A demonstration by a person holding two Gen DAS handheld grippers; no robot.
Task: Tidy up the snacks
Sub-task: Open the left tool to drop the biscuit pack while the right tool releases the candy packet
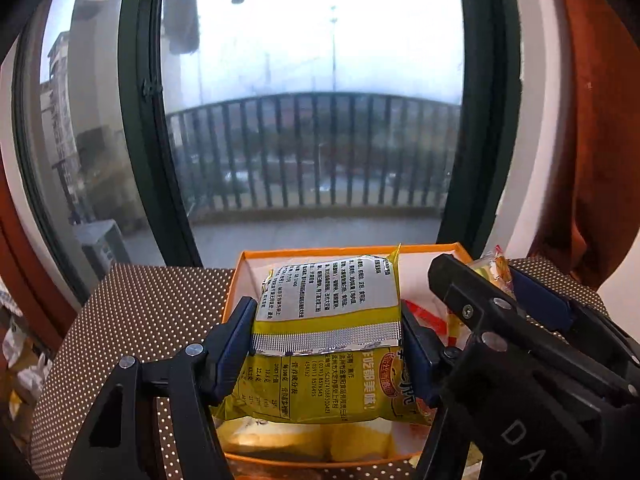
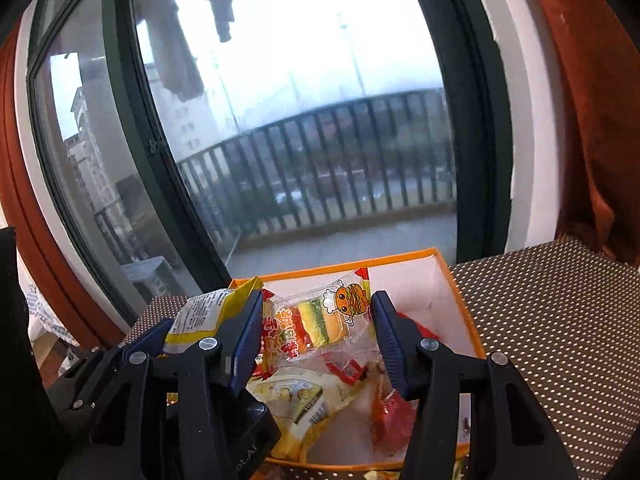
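Note:
My left gripper [image 1: 326, 344] is shut on a yellow and silver snack packet [image 1: 328, 312], held above the orange-rimmed box [image 1: 320, 250]. My right gripper [image 2: 316, 332] is shut on a clear burger gummy packet [image 2: 320, 320], also above the box [image 2: 460, 304]. In the left wrist view the right gripper [image 1: 500, 292] sits close at the right with the gummy packet's edge [image 1: 496, 270] showing. In the right wrist view the left gripper [image 2: 192, 332] sits close at the left with the yellow packet [image 2: 204, 312]. Several snack packets [image 2: 312, 404] lie inside the box.
The box stands on a brown dotted table [image 1: 140, 320] before a large dark-framed window [image 1: 312, 120] with a balcony railing outside. An orange-brown curtain [image 1: 592, 120] hangs at the right. The table also extends to the right in the right wrist view [image 2: 560, 340].

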